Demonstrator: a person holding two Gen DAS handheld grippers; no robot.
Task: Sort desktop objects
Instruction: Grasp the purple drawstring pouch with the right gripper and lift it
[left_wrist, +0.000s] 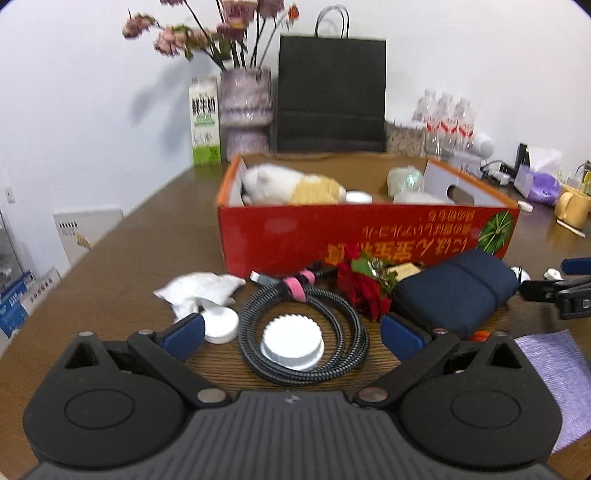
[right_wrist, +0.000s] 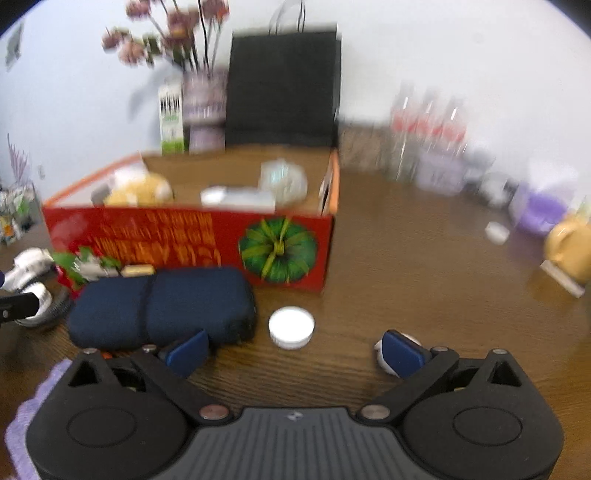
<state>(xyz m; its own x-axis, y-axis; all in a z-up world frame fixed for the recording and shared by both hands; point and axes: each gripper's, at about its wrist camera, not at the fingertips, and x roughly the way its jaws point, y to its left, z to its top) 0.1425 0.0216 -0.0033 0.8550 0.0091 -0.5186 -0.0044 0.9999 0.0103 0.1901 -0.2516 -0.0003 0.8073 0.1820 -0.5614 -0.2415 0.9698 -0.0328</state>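
A red cardboard box (left_wrist: 332, 236) stands on the wooden table and holds a plush toy (left_wrist: 291, 186) and wrapped items. In front of it lie a coiled black cable (left_wrist: 332, 314) around a white ridged lid (left_wrist: 291, 341), a second white lid (left_wrist: 221, 325), crumpled white tissue (left_wrist: 199, 290), a red rose (left_wrist: 364, 286) and a navy pouch (left_wrist: 456, 291). My left gripper (left_wrist: 291, 334) is open, its jaws on either side of the coil. My right gripper (right_wrist: 293, 350) is open and empty, just short of a white lid (right_wrist: 291, 326), with the navy pouch (right_wrist: 162, 308) to its left.
A black paper bag (left_wrist: 330, 94), a flower vase (left_wrist: 245, 110) and a milk carton (left_wrist: 205, 122) stand behind the box. Water bottles (left_wrist: 445, 122), a tissue pack and a yellow mug (left_wrist: 572, 206) are at the right. A purple cloth (left_wrist: 557, 376) lies near right.
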